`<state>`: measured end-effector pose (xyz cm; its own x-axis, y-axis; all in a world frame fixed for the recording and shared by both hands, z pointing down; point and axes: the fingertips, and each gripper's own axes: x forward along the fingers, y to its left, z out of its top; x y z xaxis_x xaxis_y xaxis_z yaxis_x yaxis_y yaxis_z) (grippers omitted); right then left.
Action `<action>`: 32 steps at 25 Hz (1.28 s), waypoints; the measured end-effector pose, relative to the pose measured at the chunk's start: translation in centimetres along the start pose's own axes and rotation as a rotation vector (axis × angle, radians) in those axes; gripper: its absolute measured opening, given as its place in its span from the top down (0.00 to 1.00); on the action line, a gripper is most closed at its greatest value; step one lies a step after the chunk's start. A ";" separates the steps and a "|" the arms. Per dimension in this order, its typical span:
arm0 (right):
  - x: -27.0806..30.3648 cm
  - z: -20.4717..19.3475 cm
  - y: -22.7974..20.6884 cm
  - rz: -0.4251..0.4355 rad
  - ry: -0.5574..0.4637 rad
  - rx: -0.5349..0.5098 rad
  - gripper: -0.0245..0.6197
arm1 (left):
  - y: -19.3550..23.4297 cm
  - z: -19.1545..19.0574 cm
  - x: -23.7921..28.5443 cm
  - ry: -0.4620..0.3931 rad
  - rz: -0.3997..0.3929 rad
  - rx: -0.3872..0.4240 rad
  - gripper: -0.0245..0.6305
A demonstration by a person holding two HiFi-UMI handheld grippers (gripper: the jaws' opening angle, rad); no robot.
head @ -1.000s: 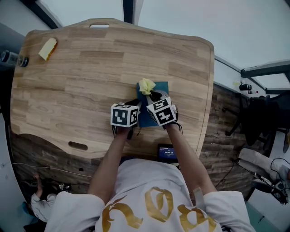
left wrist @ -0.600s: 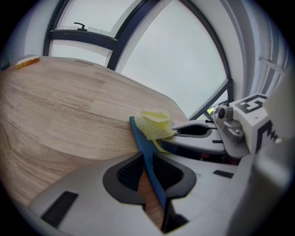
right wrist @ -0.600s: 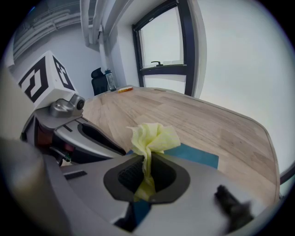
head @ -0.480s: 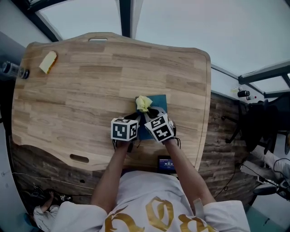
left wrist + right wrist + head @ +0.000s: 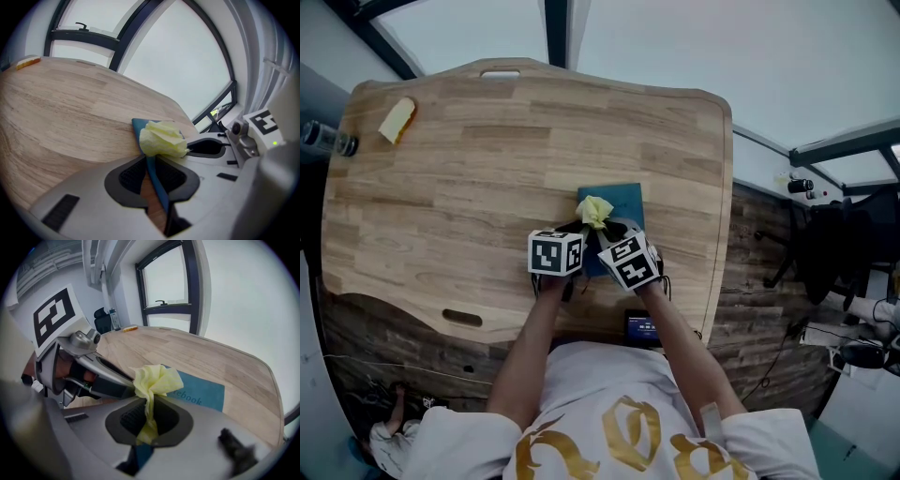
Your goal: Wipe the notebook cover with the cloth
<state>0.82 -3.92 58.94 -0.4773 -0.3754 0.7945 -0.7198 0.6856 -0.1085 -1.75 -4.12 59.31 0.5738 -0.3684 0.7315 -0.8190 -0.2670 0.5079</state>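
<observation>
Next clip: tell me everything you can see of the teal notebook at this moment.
The thin teal rectangular notebook lies closed on the light wooden table, near the table's front edge by the person. Its cover looks smooth and matte, with pale lettering ending in "ebook". The left gripper is clamped on its near edge. The crumpled pale yellow cloth, pinched in the right gripper, sits over the near part of the cover.

Soft, even daylight comes from the large windows (image 5: 187,61), almost white from overexposure, behind the tabletop (image 5: 487,141). Shadows on the wood are weak. Both gripper views are strongly curved with dark round corners, and the near jaws there look slightly blurred.
</observation>
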 end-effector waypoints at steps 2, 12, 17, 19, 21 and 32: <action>-0.2 -0.4 0.3 0.002 0.004 0.006 0.90 | 0.0 0.0 0.0 0.002 -0.001 -0.001 0.85; -1.4 -2.1 2.2 0.019 0.038 0.009 0.90 | -0.1 0.0 0.1 0.000 0.000 0.002 0.85; -1.9 -2.8 3.3 0.039 0.042 0.020 0.90 | -0.1 -0.1 0.0 -0.001 0.002 0.005 0.85; -2.2 -3.4 3.8 0.053 0.065 0.027 0.90 | -0.1 -0.1 0.1 -0.003 0.005 0.008 0.85; -2.5 -3.7 4.2 0.066 0.075 0.030 0.90 | -0.1 0.0 0.1 -0.005 0.006 0.009 0.85; -2.8 -4.6 4.2 0.074 0.065 0.015 0.90 | -0.1 -0.1 0.1 -0.005 0.009 0.010 0.85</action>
<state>1.40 2.88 58.98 -0.4960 -0.2828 0.8210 -0.6914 0.7006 -0.1764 -1.66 -3.99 59.38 0.5663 -0.3755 0.7337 -0.8241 -0.2728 0.4964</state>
